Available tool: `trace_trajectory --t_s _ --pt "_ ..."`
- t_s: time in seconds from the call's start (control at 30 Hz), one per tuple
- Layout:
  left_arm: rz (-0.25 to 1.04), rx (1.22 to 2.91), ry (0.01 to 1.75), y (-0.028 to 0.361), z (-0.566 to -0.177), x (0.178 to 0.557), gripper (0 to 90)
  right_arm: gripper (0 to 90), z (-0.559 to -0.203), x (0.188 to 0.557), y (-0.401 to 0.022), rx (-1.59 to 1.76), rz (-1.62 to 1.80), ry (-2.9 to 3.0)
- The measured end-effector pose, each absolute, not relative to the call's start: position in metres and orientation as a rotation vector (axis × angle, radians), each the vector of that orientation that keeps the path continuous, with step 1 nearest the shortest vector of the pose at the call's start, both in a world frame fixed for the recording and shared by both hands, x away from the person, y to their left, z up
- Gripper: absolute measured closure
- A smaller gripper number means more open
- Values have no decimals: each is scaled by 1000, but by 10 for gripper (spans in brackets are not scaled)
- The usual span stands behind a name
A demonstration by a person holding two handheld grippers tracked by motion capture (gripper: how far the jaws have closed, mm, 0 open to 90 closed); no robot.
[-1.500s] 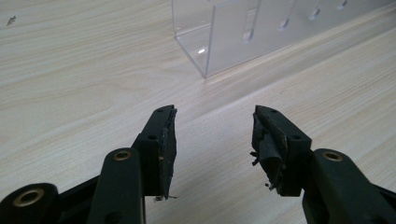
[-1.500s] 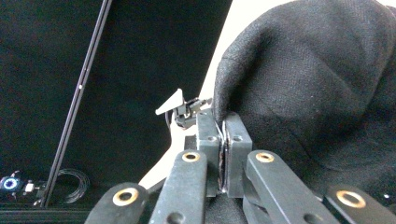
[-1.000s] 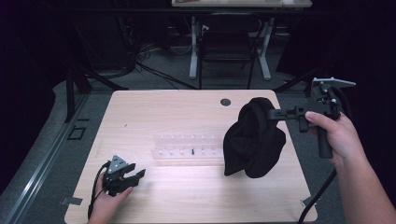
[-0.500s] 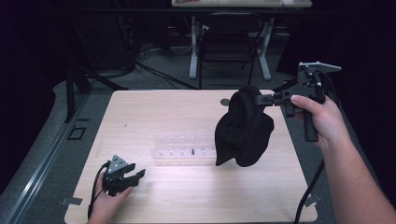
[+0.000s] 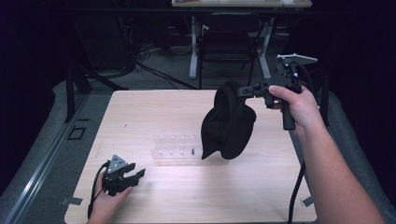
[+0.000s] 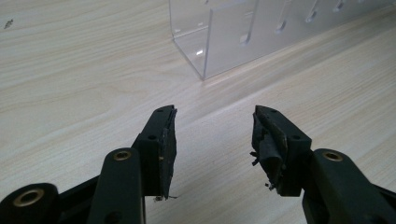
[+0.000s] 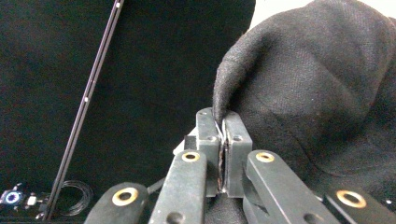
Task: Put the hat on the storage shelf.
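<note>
Pale wood desk [image 5: 196,116] is filling the middle of my high view, with dark floor and table legs behind it. Taking the clear acrylic rack [image 5: 176,149] at the desk's centre as my landmark: nearest me, toward the near left corner from the rack, my left tool [image 5: 133,177] is resting low on the desk in my left hand [image 5: 105,205], its jaws standing wide apart and gripping nothing. In the left gripper view I am seeing that left tool [image 6: 212,140] pointing at a corner of the rack [image 6: 224,37], a bare strip of wood between them.

Just right of the rack, a black cloth [image 5: 228,123] is hanging clear above the desk, its lower folds drooping beside the rack's right end. Farther right and higher, my right tool [image 5: 243,90] is pinching the cloth's top edge, with my right hand [image 5: 299,107] behind it. In the right gripper view the right tool [image 7: 223,123] is clamped tight on a fold of the cloth [image 7: 317,93].
</note>
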State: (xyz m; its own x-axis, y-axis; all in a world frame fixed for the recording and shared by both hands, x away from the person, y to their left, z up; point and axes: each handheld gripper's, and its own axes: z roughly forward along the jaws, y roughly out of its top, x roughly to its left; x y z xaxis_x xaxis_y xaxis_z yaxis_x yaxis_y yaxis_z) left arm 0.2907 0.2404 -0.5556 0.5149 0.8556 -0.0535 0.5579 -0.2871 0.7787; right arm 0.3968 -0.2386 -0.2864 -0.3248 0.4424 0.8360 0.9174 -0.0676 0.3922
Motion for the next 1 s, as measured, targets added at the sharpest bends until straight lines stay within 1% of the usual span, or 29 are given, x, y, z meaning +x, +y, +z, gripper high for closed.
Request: trace_trajectory --t_s 0.43,0.77,1.0 --pt "484 1973 1156 239 -556 291 490 879 -300 424 -211 -1473 -1335 -1752" --pt "485 1976 1150 239 -556 291 489 878 -309 439 -203 -1493 -1331 -1729" --pt "487 1972 1140 236 -555 291 490 877 -314 442 -199 -1497 -1316 -1743"
